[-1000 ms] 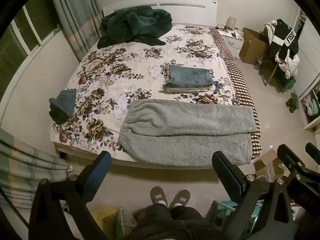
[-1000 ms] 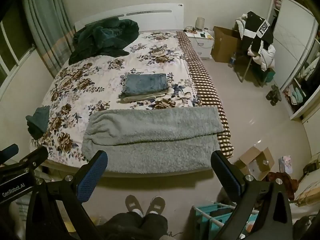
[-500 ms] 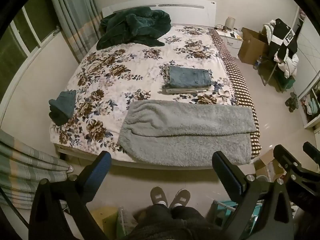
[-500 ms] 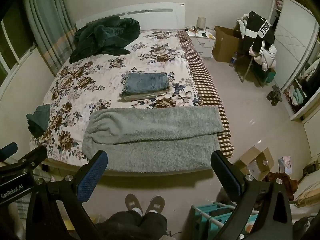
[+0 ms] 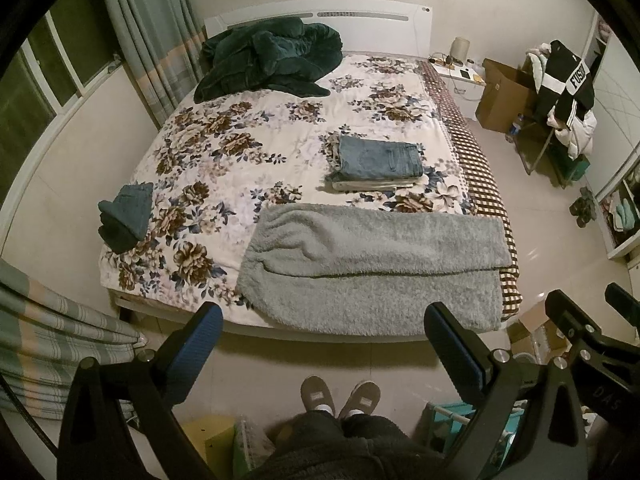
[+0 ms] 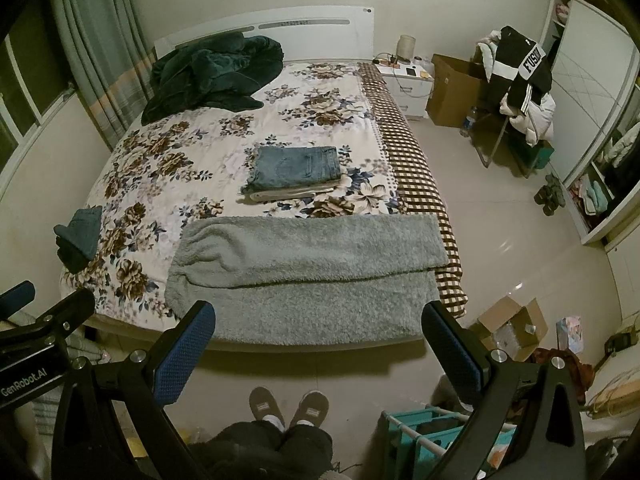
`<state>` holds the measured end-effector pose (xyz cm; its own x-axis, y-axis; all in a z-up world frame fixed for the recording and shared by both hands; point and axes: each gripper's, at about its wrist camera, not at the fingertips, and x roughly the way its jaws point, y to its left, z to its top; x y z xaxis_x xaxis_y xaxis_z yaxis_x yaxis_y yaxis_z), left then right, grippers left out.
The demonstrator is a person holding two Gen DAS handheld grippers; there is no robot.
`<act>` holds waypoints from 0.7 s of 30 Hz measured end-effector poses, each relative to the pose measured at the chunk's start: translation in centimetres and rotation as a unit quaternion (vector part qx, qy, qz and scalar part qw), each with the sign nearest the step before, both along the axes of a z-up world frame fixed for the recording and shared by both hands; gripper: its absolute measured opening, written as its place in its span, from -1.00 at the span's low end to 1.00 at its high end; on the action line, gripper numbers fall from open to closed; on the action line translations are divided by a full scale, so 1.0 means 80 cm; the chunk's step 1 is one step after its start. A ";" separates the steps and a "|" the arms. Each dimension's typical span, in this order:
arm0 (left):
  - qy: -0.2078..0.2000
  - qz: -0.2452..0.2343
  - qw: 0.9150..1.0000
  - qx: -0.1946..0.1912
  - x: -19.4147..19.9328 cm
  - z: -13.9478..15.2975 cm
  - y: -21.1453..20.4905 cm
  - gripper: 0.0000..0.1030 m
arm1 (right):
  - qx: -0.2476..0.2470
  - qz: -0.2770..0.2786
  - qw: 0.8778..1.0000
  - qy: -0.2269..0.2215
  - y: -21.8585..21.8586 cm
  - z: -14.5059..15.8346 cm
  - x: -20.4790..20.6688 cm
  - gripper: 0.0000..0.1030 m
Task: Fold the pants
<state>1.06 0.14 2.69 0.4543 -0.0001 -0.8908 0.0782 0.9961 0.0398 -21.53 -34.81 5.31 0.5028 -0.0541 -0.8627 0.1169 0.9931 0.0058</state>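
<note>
Grey fleece pants (image 5: 372, 264), laid flat across the foot of the bed (image 5: 248, 160), one leg folded over the other, hem ends toward the checked edge. Judged soft, thick, light, limp; unlikely to slip between pads. Best pinched at waistband corner and hem corner. Left gripper (image 5: 320, 344) and right gripper (image 6: 318, 344): spread wide, empty, well short of the bed. Folded jeans (image 5: 378, 158) further up the bed.

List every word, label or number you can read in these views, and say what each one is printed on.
"GenRobot.AI": on the body of the left gripper, seen at the left edge of the right wrist view.
"FUS", cut off by a fold: on the white stripe of the black jacket hung by the wardrobe.
"DAS": faint, on the right gripper; uncertain.
Nothing else is legible.
</note>
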 end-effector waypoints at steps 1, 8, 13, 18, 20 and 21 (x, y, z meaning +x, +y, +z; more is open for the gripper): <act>-0.001 0.000 1.000 0.000 0.002 0.007 0.001 1.00 | 0.000 0.000 1.000 0.000 0.001 0.001 0.000 1.00; -0.004 0.000 1.000 0.001 0.004 0.015 0.001 1.00 | 0.000 0.001 1.000 0.001 0.000 0.001 0.001 1.00; -0.005 0.000 1.000 0.000 0.004 0.016 0.001 1.00 | -0.001 0.001 1.000 0.000 0.000 0.001 0.001 1.00; -0.006 0.002 1.000 0.002 0.005 0.018 0.001 1.00 | -0.001 0.002 1.000 -0.001 0.004 0.000 -0.002 1.00; -0.007 0.001 1.000 0.003 0.004 0.018 0.001 1.00 | -0.001 0.002 1.000 -0.001 0.004 0.000 -0.002 1.00; -0.007 0.001 1.000 0.002 0.005 0.019 0.002 1.00 | 0.000 0.002 1.000 -0.001 0.004 0.001 -0.002 1.00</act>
